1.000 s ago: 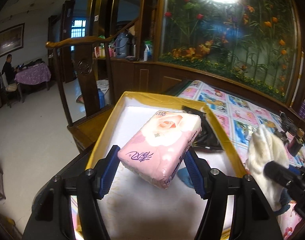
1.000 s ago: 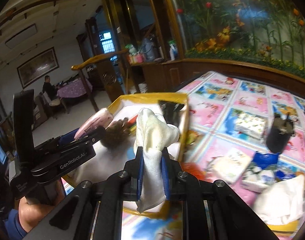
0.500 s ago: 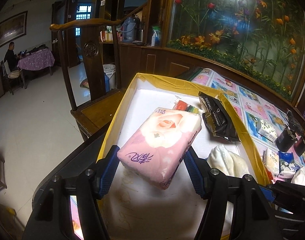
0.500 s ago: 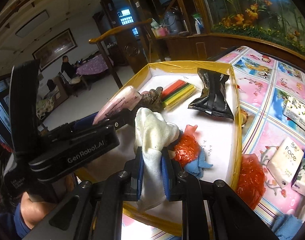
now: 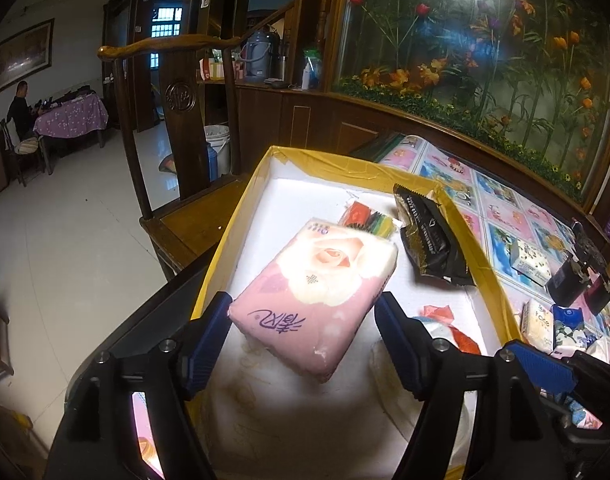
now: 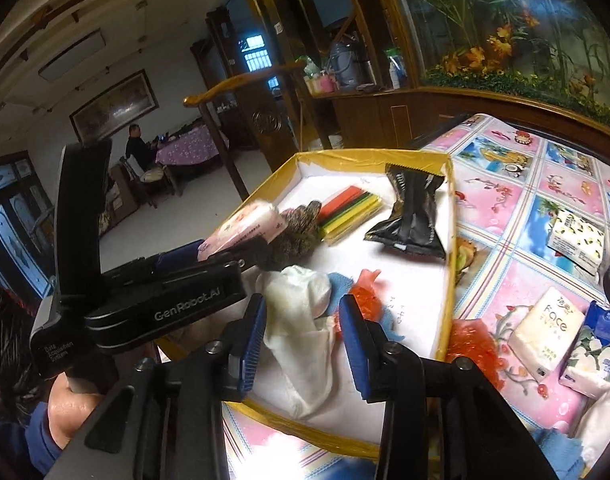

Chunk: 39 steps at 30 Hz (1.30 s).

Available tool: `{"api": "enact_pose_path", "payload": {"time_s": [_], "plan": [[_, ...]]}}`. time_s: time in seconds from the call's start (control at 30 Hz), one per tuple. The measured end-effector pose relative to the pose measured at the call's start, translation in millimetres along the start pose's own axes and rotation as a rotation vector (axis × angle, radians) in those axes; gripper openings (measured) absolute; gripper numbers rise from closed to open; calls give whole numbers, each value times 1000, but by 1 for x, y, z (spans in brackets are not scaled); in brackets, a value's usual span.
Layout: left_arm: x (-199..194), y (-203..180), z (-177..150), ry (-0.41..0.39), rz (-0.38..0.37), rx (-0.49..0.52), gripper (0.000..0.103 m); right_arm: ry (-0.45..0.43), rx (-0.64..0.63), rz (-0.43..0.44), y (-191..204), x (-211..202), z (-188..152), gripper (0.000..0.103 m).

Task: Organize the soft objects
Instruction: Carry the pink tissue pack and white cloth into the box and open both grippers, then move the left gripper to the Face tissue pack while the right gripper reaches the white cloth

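Nearest in the right wrist view, the right gripper [image 6: 301,340] has its jaws opening, and the white cloth [image 6: 301,320] lies loose between them on the white floor of the tray [image 6: 449,264]; the pads no longer press it, so I judge it is being let go here because the tray is the collecting place for soft things. The left gripper [image 5: 303,340] is also opening its jaws, and the pink tissue pack [image 5: 317,292] stands tilted between the blue pads [image 5: 209,336]. The left pad seems to touch its corner while the right pad stands just apart, so the pack is not clamped; it appears about to drop onto the tray. It is held low, probably so it lands softly. Just beyond the cloth lie an orange mesh piece [image 6: 365,292] and a blue cloth [image 6: 343,282]. Farther in the tray are a brown fuzzy object [image 6: 295,236], a bundle of coloured strips [image 6: 349,208] and a black snack wrapper [image 6: 409,216], all kept inside the yellow rim. On the patterned tablecloth [image 6: 517,184] beside the tray, small tissue packs [image 6: 549,328] still wait.
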State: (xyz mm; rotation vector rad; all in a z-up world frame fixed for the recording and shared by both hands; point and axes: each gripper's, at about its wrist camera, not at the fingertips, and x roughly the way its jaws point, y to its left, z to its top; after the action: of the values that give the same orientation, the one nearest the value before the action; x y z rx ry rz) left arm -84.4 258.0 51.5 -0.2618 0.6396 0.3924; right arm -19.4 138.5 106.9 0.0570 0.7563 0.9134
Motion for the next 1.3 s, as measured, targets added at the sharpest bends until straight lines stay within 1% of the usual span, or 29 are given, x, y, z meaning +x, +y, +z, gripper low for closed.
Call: {"api": "enact_pose_path", "payload": {"time_s": [0.07, 0.23, 0.33, 0.37, 0.4, 0.5, 0.63, 0.73, 0.87, 0.9, 0.97, 1.0, 1.07, 1.1, 1.13, 1.2, 1.3], "plan": [[-5, -3, 1, -13, 2, 8, 79, -22, 26, -3, -8, -10, 3, 41], [-17, -12, 5, -42, 6, 32, 79, -85, 95, -15, -35, -41, 12, 42], [-23, -17, 8, -53, -3, 40, 79, -127, 135, -37, -54, -66, 12, 45], [-25, -20, 8, -55, -7, 42, 79, -140, 150, -46, -61, -74, 12, 47], [-27, -22, 8, -59, -13, 45, 79, -150, 165, -56, -69, -81, 11, 49], [-31, -36, 6, -58, -37, 72, 80, -187, 224, -93, -94, -108, 6, 49], [-32, -63, 2, -36, -75, 144, 80, -215, 288, -176, -127, -139, -3, 52], [-31, -89, 2, 5, -148, 198, 80, -223, 336, -206, -150, -158, -8, 52], [-19, -135, 2, 126, -297, 276, 81, -264, 409, -235, -170, -184, -16, 54], [-13, -147, 2, 163, -322, 293, 82, -272, 429, -233, -174, -189, -18, 55], [0, -168, -1, 225, -346, 328, 82, -283, 460, -228, -179, -194, -20, 56], [7, -178, -2, 245, -350, 346, 82, -286, 468, -223, -180, -196, -20, 56], [21, -198, -7, 298, -326, 394, 82, -290, 472, -217, -181, -198, -19, 56], [28, -207, -9, 317, -326, 422, 82, -293, 473, -213, -181, -199, -19, 56], [33, -214, -12, 331, -320, 442, 82, -295, 473, -208, -182, -200, -19, 56], [44, -222, -14, 350, -288, 449, 82, -303, 470, -202, -179, -203, -18, 57], [58, -234, -19, 396, -273, 503, 82, -310, 469, -198, -179, -203, -18, 59]]}}
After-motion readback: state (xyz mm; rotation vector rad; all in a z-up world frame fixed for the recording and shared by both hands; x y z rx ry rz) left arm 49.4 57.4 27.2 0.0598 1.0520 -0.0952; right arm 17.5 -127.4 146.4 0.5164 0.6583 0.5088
